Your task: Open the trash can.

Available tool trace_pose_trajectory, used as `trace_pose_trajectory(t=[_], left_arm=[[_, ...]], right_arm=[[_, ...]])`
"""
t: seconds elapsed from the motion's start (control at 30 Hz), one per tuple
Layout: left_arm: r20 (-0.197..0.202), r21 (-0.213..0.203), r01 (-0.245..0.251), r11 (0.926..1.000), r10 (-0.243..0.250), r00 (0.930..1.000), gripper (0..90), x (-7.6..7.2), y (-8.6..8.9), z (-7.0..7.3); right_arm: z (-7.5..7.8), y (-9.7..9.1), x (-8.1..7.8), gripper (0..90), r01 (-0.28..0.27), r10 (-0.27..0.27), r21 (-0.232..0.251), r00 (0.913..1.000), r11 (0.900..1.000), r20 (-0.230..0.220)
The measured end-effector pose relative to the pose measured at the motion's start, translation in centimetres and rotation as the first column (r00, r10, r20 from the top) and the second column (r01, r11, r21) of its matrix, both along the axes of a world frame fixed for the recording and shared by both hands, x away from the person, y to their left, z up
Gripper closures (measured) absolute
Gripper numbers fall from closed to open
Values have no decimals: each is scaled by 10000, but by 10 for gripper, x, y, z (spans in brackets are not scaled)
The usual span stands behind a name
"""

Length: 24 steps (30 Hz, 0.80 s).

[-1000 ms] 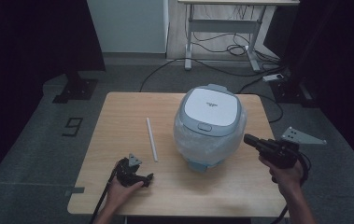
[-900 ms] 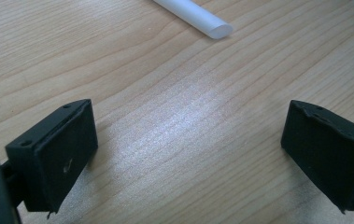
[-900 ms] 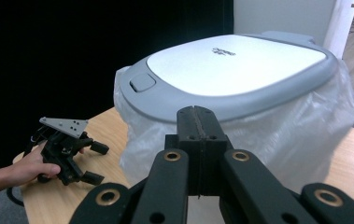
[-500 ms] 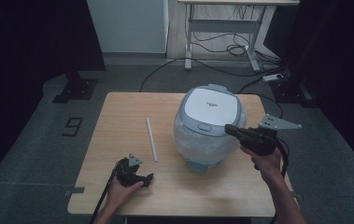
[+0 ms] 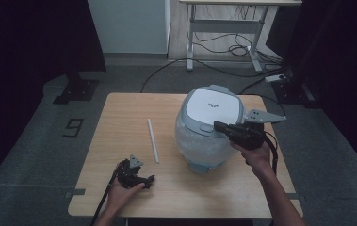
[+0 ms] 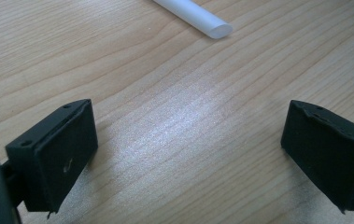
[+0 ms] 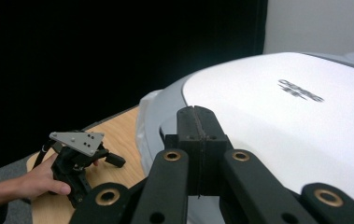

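While the left gripper [image 5: 149, 179] rested at the near edge of the table [image 5: 119, 113] with its jaws spread wide over bare wood, holding nothing, a white tube [image 5: 153, 140] lay just beyond them. Farther in, the rice cooker [image 5: 209, 127] stood right of the table's middle, its lid down. The right gripper [image 5: 217, 125] hung at the lid's front edge with its jaws pressed together and empty, seemingly aimed at the grey latch button [image 5: 206, 128]. To do that press well, the closed tips probably needed to land squarely on the button and push straight down, gently, so that the rounded body neither tipped nor slid away.
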State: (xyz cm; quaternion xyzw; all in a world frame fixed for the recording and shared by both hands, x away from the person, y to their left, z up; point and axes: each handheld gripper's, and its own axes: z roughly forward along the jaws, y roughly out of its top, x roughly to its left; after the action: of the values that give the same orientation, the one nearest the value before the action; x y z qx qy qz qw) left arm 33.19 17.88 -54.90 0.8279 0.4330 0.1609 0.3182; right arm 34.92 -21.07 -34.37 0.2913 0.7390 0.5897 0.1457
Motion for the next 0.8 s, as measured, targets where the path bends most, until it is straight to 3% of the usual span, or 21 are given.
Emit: trace_pose_trajectory(t=[0.37, 0.8], left_arm=[[0, 2, 1, 10000, -1, 10000, 31, 0, 0, 0], [19, -18, -75, 10000, 75, 10000, 38, -1, 0, 0]], right_arm=[[0, 20, 10, 900, -253, 245, -548, 9996, 9982, -166], [0, 19, 12, 900, -452, 433, -403, 9980, 9982, -450]])
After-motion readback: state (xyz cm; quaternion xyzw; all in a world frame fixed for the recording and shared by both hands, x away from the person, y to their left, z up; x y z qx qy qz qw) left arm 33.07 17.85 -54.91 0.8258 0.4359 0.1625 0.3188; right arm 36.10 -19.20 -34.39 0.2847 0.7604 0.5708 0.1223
